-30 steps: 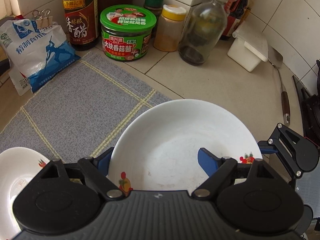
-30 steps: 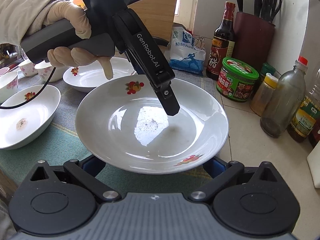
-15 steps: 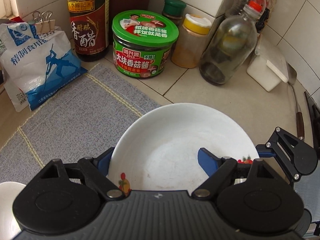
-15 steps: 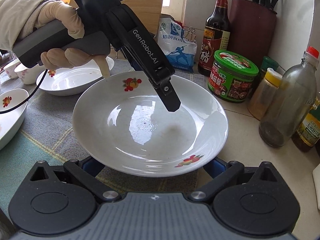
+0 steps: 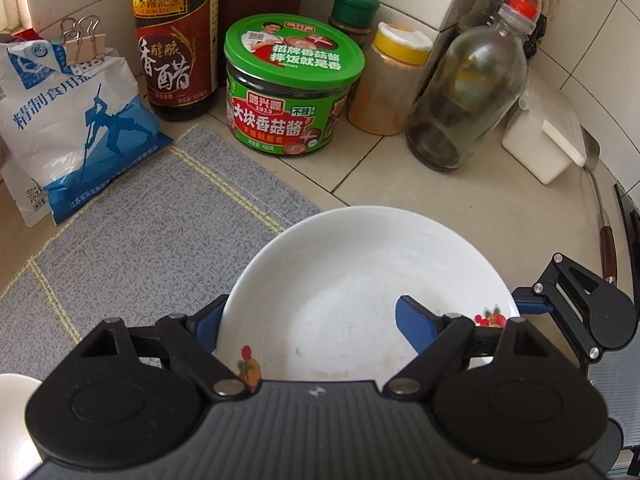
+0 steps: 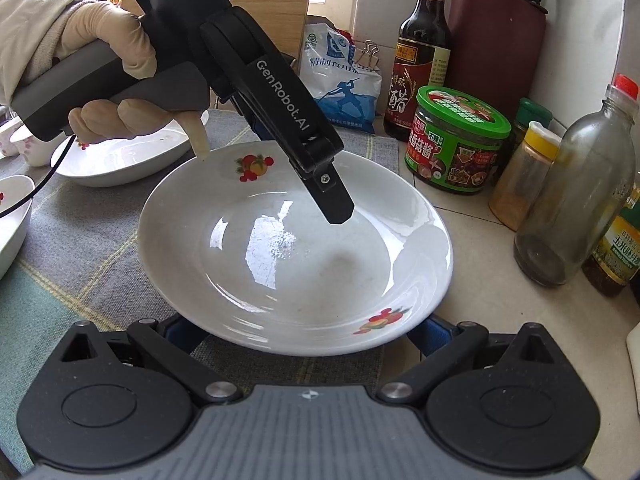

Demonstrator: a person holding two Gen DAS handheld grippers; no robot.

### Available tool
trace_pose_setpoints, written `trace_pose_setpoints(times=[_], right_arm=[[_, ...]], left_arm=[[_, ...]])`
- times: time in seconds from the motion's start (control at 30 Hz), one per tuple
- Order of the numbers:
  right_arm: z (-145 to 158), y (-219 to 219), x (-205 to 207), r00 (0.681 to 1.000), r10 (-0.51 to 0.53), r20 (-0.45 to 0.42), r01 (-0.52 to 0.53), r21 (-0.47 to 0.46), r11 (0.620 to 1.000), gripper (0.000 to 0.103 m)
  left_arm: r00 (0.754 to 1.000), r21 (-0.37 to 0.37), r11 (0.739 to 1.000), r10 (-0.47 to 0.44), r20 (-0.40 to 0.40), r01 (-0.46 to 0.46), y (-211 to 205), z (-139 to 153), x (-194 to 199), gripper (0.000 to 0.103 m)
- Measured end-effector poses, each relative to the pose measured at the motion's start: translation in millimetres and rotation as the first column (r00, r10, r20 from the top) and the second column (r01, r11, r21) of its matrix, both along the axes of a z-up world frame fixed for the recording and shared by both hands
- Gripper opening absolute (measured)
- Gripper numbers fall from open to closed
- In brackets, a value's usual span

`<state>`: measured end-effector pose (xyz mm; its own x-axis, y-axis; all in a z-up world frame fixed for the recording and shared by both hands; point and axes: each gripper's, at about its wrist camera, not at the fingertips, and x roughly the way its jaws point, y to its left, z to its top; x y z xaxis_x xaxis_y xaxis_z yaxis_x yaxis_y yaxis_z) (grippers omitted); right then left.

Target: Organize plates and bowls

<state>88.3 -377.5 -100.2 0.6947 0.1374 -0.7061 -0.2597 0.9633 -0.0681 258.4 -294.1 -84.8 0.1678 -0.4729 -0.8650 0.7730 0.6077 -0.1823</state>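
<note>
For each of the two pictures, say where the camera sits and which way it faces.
Left wrist: rides the left gripper, looking down over the white plate toward the green-lidded jar; its jaws are opening, straddling the near rim.
Right wrist: rides the right gripper, facing the plate; a gloved hand shows.
Shared: plate, jar.

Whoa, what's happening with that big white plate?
A person holds a gripper in each hand at one white plate lying partly on the grey mat. The left gripper has its jaws opening, with the plate's rim between them. The right gripper has open fingers low under the near rim.
</note>
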Motion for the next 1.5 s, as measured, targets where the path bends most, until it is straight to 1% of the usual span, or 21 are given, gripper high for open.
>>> trace_pose_setpoints(times=[0.07,0.17,0.4,0.57,0.7,0.9,1.03,1.17,1.3,1.43,1.5], right_arm=[[0,1,-2,1.000,0.003,-0.002,-0.003,-0.004,1.000,0.103],[1,3,-7,1.000,0.005,-0.009,-0.005,-0.008,1.000,0.103],[8,2,-21,0.999,-0.051,-0.011,0.051,-0.010,0.999,0.103],[16,9,-36,0.997,-0.079,-0.009,0.079,-0.012,0.997,0.103],[25,21,-52,0.997,-0.081,0.012,0.081,-0.019,0.997,0.103],[34,44,-74,0.998,-0.058,0.028,0.059,-0.015,0.998,0.103],[38,62,-85,0.998,-0.049,0.030,0.049,-0.004,0.999,0.103],[44,82,-92,0.998,-0.046,0.039,0.046,0.000,0.999,0.103],[51,103,-97,0.998,-0.039,0.051,0.039,0.001,0.999,0.103],[55,122,-101,0.998,-0.031,0.057,0.031,-0.002,1.000,0.103],[56,130,-101,0.998,-0.029,0.052,0.029,0.004,1.000,0.103]], left_arm=[[1.000,0.002,1.000,0.011,-0.001,-0.011,1,2,-1,0.090],[1.000,0.004,1.000,0.019,0.018,-0.019,5,8,-7,0.090],[0.998,-0.040,0.999,0.028,0.060,-0.026,27,38,-29,0.091],[0.992,-0.071,0.997,0.026,0.124,-0.017,47,60,-54,0.091],[0.986,-0.091,0.996,0.036,0.161,-0.022,67,74,-75,0.091],[0.967,-0.112,0.992,0.082,0.243,-0.056,108,91,-113,0.091],[0.954,-0.144,0.983,0.145,0.262,-0.110,143,93,-136,0.092],[0.939,-0.165,0.970,0.219,0.263,-0.180,174,89,-157,0.092],[0.921,-0.165,0.960,0.266,0.284,-0.226,201,83,-178,0.093],[0.918,-0.163,0.954,0.290,0.270,-0.253,224,75,-196,0.093],[0.916,-0.170,0.945,0.314,0.249,-0.278,234,69,-203,0.093]])
